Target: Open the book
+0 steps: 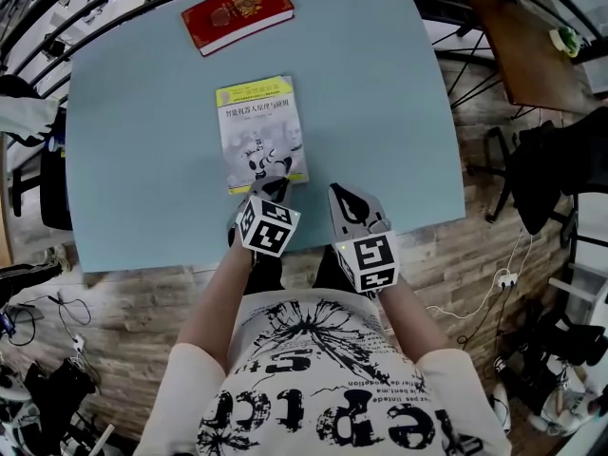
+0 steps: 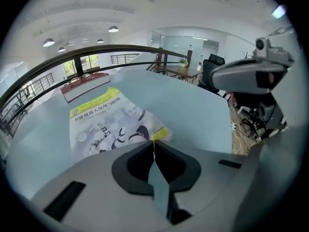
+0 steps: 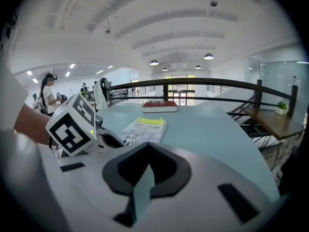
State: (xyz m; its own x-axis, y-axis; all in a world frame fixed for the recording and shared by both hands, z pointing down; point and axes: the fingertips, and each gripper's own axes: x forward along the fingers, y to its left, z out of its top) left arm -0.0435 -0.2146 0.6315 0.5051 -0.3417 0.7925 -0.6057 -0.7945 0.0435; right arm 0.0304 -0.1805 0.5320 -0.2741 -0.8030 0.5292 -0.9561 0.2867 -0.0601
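Left tool (image 2: 153, 142) pinches book (image 2: 106, 122) cover corner; right tool (image 3: 144, 148) closed.

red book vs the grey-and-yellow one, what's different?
Colour: the red book has a red cover with a gold emblem; the grey-and-yellow book has a pale printed cover with a yellow band.
Place: the red book lies at the table's far edge; the grey-and-yellow book lies nearer the person.
Contact: the left hand-held gripper is shut on the grey-and-yellow book's near corner; the red book is untouched.
Shared: both lie closed on the table.
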